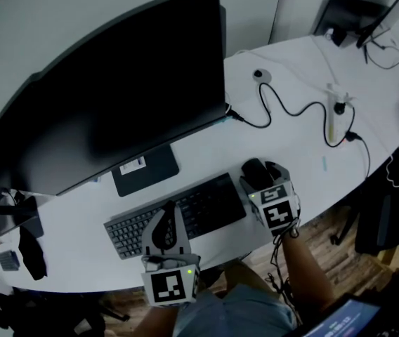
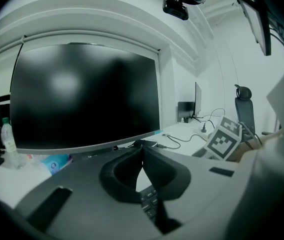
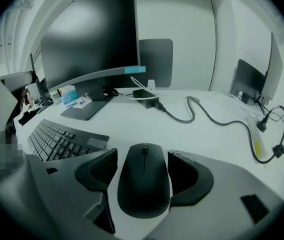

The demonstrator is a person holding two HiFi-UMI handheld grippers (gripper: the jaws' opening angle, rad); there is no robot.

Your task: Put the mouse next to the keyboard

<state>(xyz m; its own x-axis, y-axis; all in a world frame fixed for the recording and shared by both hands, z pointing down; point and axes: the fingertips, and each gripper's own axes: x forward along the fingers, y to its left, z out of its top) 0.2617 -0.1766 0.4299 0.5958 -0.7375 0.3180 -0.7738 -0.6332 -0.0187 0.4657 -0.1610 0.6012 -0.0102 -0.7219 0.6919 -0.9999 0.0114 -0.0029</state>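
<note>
**Mouse flanked by spread right gripper at the keyboard's end**

The black mouse point(image 3: 144, 189) is seen lying on the white surface point(image 1: 291, 132) just off the right end of the keyboard point(image 1: 213, 202), between the jaws of the right gripper point(image 3: 143, 159), which are held wide and not clamped on it. That gripper is pitched downward from a forearm point(image 1: 305, 258) extended from the near edge. The left gripper point(image 2: 142, 145) is held almost level over the keyboard's front edge, jaw tips closed together on nothing.
</note>
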